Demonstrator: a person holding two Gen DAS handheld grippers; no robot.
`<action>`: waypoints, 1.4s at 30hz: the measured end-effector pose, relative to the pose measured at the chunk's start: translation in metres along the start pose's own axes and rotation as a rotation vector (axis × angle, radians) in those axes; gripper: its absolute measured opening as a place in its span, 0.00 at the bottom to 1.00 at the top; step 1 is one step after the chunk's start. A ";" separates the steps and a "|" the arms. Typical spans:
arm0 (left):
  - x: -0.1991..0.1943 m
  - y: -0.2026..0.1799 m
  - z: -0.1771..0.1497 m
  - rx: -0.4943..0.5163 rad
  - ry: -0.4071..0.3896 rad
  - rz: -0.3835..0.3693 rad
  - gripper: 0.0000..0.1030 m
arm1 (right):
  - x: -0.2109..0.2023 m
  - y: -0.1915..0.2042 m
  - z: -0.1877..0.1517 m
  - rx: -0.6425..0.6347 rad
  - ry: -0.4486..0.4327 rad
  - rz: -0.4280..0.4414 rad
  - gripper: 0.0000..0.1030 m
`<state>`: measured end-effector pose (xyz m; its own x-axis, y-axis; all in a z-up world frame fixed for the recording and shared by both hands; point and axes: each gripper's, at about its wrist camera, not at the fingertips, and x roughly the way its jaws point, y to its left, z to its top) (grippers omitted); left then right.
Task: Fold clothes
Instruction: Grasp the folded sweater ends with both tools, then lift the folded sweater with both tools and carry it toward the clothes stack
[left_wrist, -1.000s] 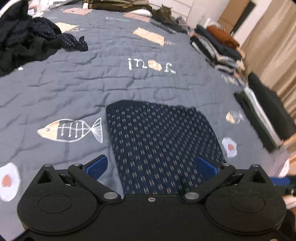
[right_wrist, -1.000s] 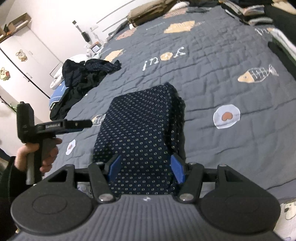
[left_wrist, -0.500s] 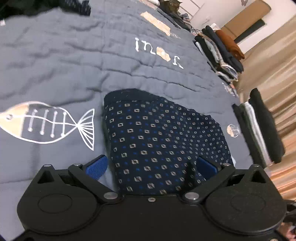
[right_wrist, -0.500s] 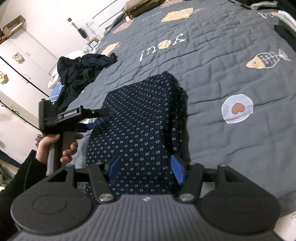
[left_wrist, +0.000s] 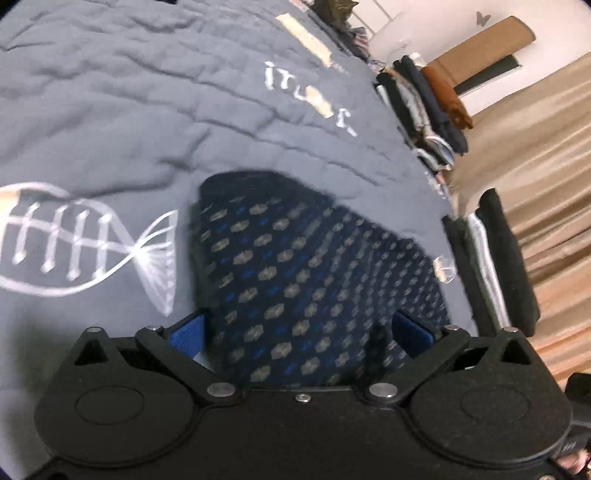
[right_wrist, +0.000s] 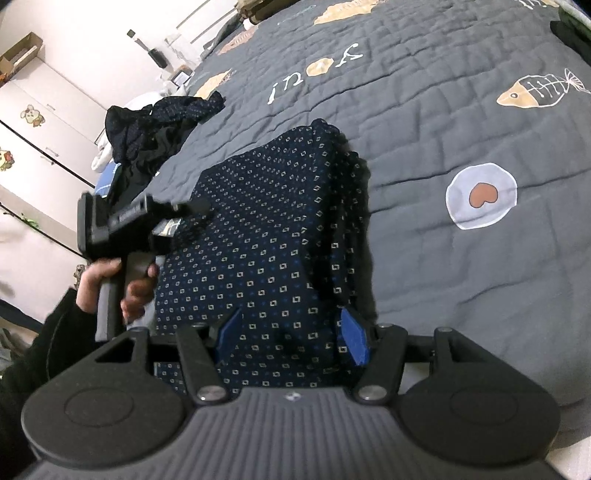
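1. Right tongs (right_wrist: 291, 338) – blue pads set apart over the near end of the folded shirt (right_wrist: 266, 236). Cloth lies between and under them, but the pads do not press on it: open, gripping nothing.
2. Left tongs (left_wrist: 299, 330) – pads spread wider, either side of the shirt (left_wrist: 295, 280) at its near end. Open too, nothing pinched. The right view shows this tool at the shirt's left edge, with the left hand (right_wrist: 110, 280) on its grip below a dark sleeve.
3. Change over the last second – both tools have dropped low and come in close. The shirt now fills much more of each view, and the left view has tipped and blurred. Neither pair of tongs has altered its gap.
4. Shirt: dark navy, small square print, lying as a tidy rectangle on the grey bed quilt (right_wrist: 461, 122). Layered edges show along its right side.
5. Reading – both tools look set for the near edge, probably for a last fold or to lift the bundle away. This garment seems nearly done.
6. Farther out: a loose heap of dark clothes (right_wrist: 155, 129) waits at the far left of the bed. Folded stacks (left_wrist: 428, 107) line the bed's right edge.
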<state>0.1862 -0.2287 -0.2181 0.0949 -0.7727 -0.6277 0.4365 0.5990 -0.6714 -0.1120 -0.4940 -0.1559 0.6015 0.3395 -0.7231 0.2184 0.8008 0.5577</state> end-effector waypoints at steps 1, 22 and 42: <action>0.005 -0.004 0.003 0.022 0.012 -0.012 0.98 | 0.001 -0.002 0.000 0.002 0.003 0.000 0.57; 0.041 0.020 0.020 -0.030 0.117 -0.138 0.37 | 0.006 -0.031 -0.011 0.086 0.045 0.151 0.57; 0.040 0.021 0.020 -0.030 0.122 -0.137 0.37 | 0.052 -0.064 -0.017 0.121 0.076 0.349 1.00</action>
<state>0.2172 -0.2512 -0.2493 -0.0736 -0.8170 -0.5719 0.4111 0.4976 -0.7638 -0.1076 -0.5195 -0.2366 0.5984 0.6211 -0.5062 0.1023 0.5674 0.8171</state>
